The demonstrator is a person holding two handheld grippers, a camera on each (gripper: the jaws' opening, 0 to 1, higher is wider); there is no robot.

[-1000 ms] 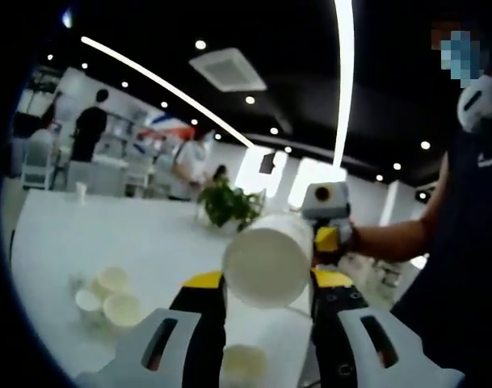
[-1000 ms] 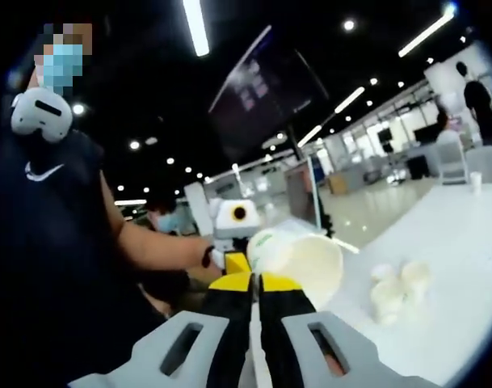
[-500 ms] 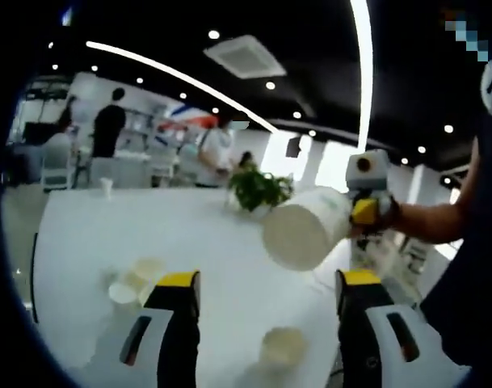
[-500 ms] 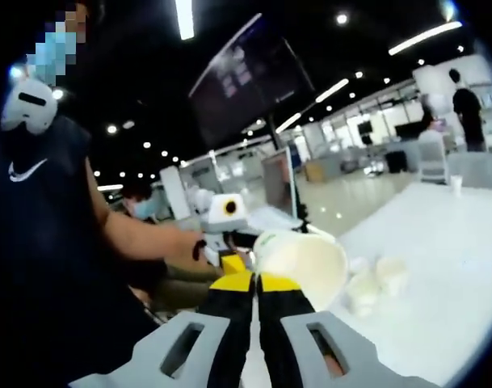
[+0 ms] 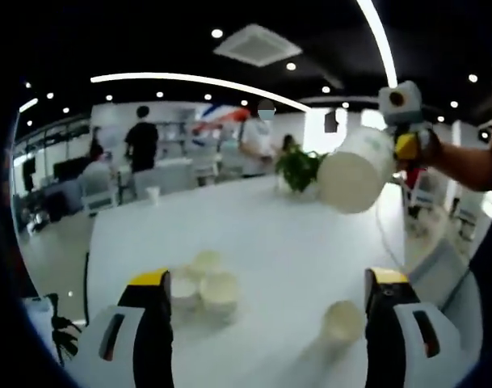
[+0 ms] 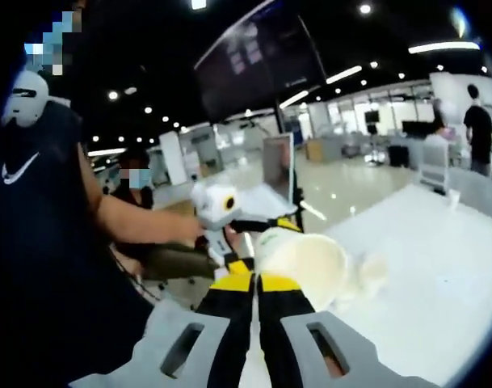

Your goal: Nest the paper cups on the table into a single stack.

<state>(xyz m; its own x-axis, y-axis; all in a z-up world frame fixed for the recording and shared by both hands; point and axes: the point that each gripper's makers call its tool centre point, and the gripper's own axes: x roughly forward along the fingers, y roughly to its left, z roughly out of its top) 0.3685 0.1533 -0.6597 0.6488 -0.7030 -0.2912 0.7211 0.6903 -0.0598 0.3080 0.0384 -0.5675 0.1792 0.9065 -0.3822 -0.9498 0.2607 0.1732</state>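
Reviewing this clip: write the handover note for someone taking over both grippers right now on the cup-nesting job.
Right gripper: jaws shut on the rim of a paper cup, held in the air on its side; the left gripper view shows the same cup above the white table.
Left gripper: jaws wide open, holding nothing, hovering over the table.
On the table: a cluster of cups near the left jaw, and a single cup near the right jaw.
Done: one cup lifted. Left: nest it and every loose cup into one stack.
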